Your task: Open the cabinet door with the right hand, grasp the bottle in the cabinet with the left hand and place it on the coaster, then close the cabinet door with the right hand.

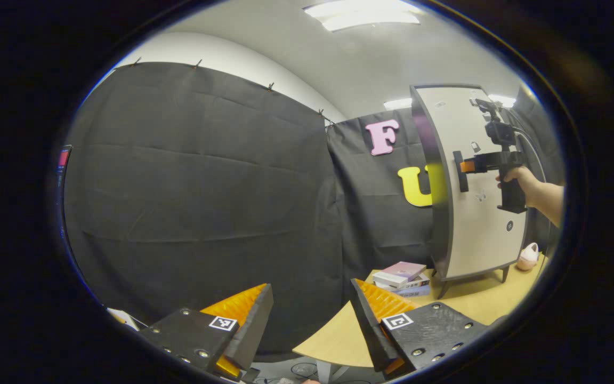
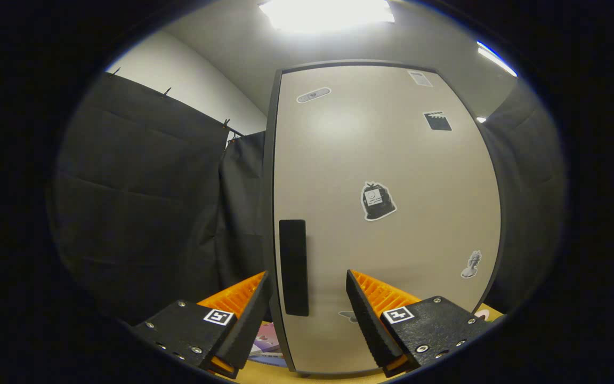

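Left gripper was spread, empty, over the wooden table's edge; stacked books lay ahead to its right. Beyond them stood the cabinet, door shut. Right gripper was spread, fingers either side of the door's black handle, not pinching it.

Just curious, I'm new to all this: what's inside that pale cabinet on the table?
The cabinet has its door shut, so whatever is inside is hidden. The right tongs are open at the dark handle, not yet gripping it.
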Motion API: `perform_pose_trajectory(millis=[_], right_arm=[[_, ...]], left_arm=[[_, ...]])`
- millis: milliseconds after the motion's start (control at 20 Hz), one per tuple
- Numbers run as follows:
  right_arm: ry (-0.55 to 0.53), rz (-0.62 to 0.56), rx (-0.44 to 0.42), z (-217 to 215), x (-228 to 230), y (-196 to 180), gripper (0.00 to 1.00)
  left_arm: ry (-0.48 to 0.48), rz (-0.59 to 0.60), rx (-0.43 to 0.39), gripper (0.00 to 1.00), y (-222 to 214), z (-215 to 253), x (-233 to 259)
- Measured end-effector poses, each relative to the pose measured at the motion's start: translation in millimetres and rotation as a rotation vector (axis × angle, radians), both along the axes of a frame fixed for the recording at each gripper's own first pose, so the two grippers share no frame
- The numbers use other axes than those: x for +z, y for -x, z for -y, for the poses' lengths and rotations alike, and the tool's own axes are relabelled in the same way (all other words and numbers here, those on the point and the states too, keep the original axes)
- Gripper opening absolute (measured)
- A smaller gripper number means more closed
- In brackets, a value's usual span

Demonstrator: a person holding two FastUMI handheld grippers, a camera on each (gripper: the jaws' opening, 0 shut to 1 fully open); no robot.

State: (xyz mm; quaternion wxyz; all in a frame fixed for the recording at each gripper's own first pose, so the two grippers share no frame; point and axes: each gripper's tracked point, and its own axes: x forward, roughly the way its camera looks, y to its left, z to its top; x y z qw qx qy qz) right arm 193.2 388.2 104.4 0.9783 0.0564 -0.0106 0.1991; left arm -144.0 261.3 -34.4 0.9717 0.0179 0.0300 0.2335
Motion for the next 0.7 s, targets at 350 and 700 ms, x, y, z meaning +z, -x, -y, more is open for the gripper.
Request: perform_pose_trajectory(millis=[350, 700], right_arm=[[0.015, -0.082, -0.007, -25, -13, -25, 0.57], [0.03, -0.115, -0.049, -26, -26, -36, 0.31]], left_arm=[[-0.008, -0.012, 0.012, 0.83, 0, -11, -4], [0.009, -0.011, -0.008, 0.83, -8, -7, -5]])
